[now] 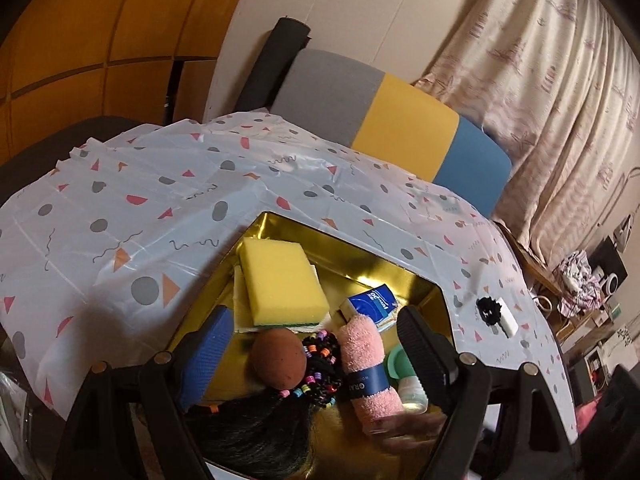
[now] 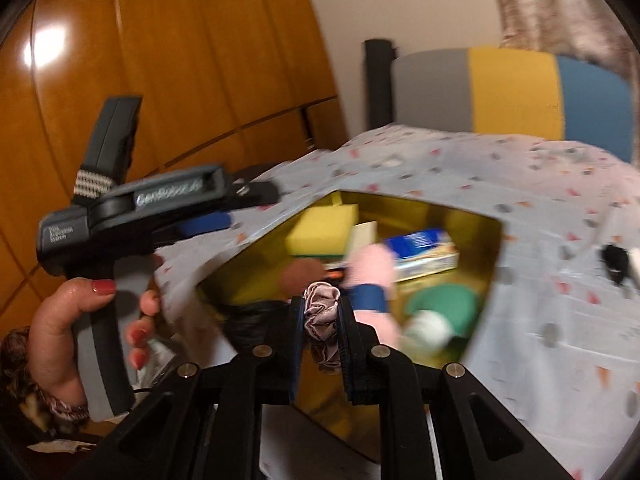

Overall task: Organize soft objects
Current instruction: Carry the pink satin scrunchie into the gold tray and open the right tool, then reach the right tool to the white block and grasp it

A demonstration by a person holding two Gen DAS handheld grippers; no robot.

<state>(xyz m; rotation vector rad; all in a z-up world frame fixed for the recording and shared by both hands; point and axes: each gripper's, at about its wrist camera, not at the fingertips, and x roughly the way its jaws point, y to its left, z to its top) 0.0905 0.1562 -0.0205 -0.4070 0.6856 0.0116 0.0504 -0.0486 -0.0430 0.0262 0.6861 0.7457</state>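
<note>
1. The left gripper point(image 1: 316, 332) hovers over the gold tin point(image 1: 404, 280); its fingers point(image 1: 212, 344) are spread wide and pinch nothing.
2. The tin sits on the surface, on a white cloth point(image 1: 160, 200) with coloured shapes. In the left wrist view, a yellow sponge point(image 1: 280, 280) lies at about 11 o'clock inside the tin, on top of a white pad.
3. A brown egg-shaped sponge point(image 1: 278, 358) lies near the centre, touching a pile of black hair ties with coloured beads point(image 1: 320, 360).
4. Just beside them, toward 3 o'clock, lies a rolled pink towel point(image 1: 368, 368) with a dark blue band.
5. A blue tissue pack point(image 1: 372, 300) is at about 1 o'clock; a green round thing point(image 1: 394, 364) is partly hidden beside the towel.
6. The right gripper point(image 2: 322, 316) is above the near edge of the tin, its fingers pressed on a grey-pink scrunchie point(image 2: 320, 304).
7. On the cloth at 3 o'clock, outside the tin, lie a black scrunchie point(image 1: 489, 309) and a white block point(image 1: 508, 322), touching.
</note>
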